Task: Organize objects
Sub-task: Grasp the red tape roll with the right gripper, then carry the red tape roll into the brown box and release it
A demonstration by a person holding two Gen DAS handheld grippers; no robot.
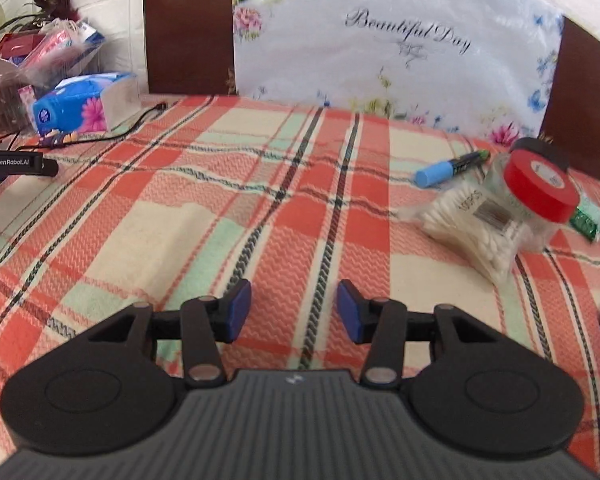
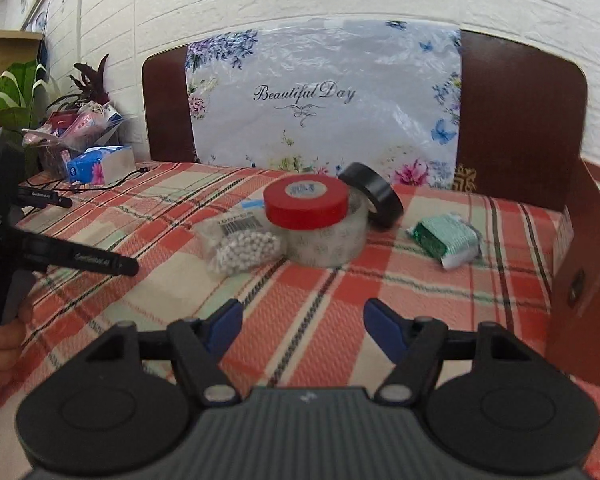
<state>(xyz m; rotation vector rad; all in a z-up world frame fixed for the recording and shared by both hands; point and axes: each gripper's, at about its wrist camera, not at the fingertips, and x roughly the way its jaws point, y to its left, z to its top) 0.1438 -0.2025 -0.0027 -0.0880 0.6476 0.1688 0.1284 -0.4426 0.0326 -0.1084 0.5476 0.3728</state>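
Hovering over the plaid-covered surface (image 2: 320,320), both sets of tongs are parted with nothing between their blue pads: the left tongs (image 1: 294,312) over bare cloth, the right tongs (image 2: 302,326) facing the clutter. Ahead of the right tongs a red tape roll (image 2: 306,204) sits atop a clear tape roll (image 2: 328,246), a black tape roll (image 2: 374,198) leaning against them. A bag of cotton swabs (image 2: 240,250) touches the clear roll's left side (a blue marker (image 1: 448,168) lies behind), and a green packet (image 2: 448,240) rests apart at right.
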